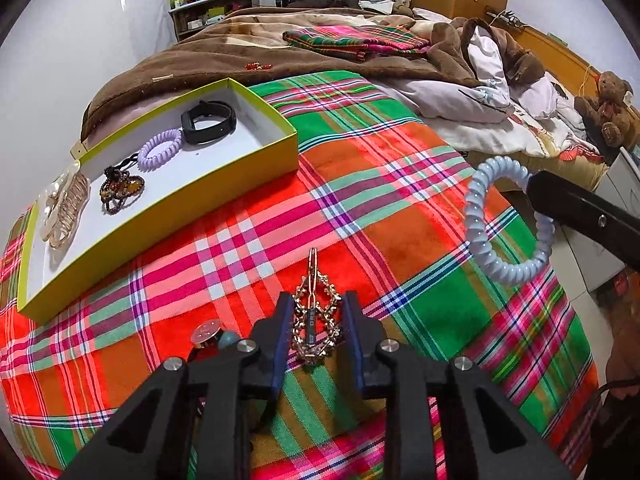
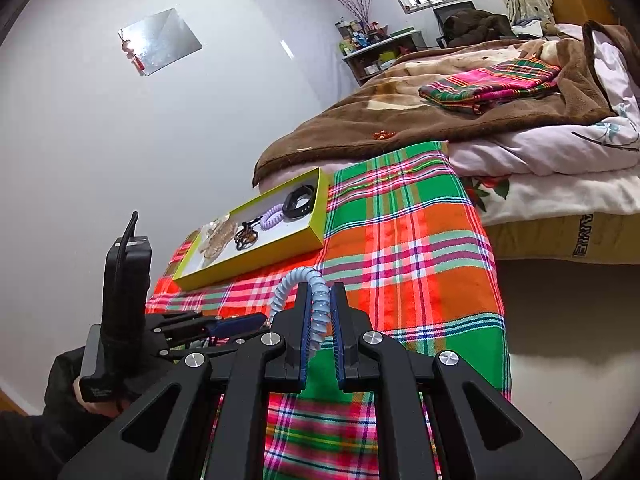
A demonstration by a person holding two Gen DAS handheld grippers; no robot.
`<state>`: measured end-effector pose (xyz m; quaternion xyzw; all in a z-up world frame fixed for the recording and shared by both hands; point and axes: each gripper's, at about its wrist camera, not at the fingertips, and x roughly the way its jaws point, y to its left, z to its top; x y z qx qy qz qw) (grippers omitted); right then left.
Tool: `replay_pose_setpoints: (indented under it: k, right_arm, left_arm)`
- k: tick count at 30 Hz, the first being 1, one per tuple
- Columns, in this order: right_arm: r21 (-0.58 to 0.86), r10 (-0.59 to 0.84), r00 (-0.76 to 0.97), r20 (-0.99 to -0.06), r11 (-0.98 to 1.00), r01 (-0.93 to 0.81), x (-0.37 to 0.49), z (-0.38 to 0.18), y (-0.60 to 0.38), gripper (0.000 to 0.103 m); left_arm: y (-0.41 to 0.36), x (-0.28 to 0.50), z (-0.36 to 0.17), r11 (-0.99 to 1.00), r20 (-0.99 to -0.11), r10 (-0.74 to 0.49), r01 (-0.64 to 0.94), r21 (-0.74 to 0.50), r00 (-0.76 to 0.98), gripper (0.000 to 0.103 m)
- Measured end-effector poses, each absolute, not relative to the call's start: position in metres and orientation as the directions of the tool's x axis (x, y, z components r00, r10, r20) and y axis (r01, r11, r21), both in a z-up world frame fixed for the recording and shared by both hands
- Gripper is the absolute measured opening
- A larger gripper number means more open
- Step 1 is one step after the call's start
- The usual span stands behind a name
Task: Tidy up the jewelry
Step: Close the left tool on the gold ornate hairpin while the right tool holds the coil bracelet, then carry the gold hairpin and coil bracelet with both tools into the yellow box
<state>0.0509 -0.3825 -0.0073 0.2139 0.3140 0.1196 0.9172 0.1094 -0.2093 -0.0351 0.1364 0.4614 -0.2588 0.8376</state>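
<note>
Four pieces lie in the yellow box (image 1: pixel 224 184): a claw clip (image 1: pixel 62 210), a beaded tie (image 1: pixel 120 190), a purple coil (image 1: pixel 160 150), a black band (image 1: pixel 208 122). Left gripper (image 1: pixel 316 320) pads flank the gold hair clip (image 1: pixel 316 320) at 6 o'clock on the plaid cloth (image 1: pixel 400 200); contact unclear. Right gripper (image 2: pixel 320 312) pinches one blue coil (image 2: pixel 320 304). A watch (image 1: pixel 206 332) is half hidden.

Each hand-held gripper is built of matte black plastic. The left hand-held gripper (image 1: pixel 315 322) has two angular arms with triangular cut-outs, round silver screw heads at the pivots, and flat fingers (image 1: pixel 282 326) lined with ribbed dark-blue pads. The right hand-held gripper (image 2: pixel 320 320) has the same build. From the right wrist view, the left one carries an upright black block with a black cable rising from its top. The person's sleeve (image 2: pixel 60 396) is dark.
</note>
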Motion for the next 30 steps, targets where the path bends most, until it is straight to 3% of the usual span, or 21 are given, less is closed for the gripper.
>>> replay_pose_setpoints:
  k: [30]
  right_arm:
    - [0.397, 0.334, 0.773, -0.54, 0.911, -0.116, 0.072, 0.023, -0.346, 0.01]
  left_arm:
    - [-0.159, 0.118, 0.017, 0.857, -0.759, -0.386, 0.508, -0.085, 0.524, 0.025]
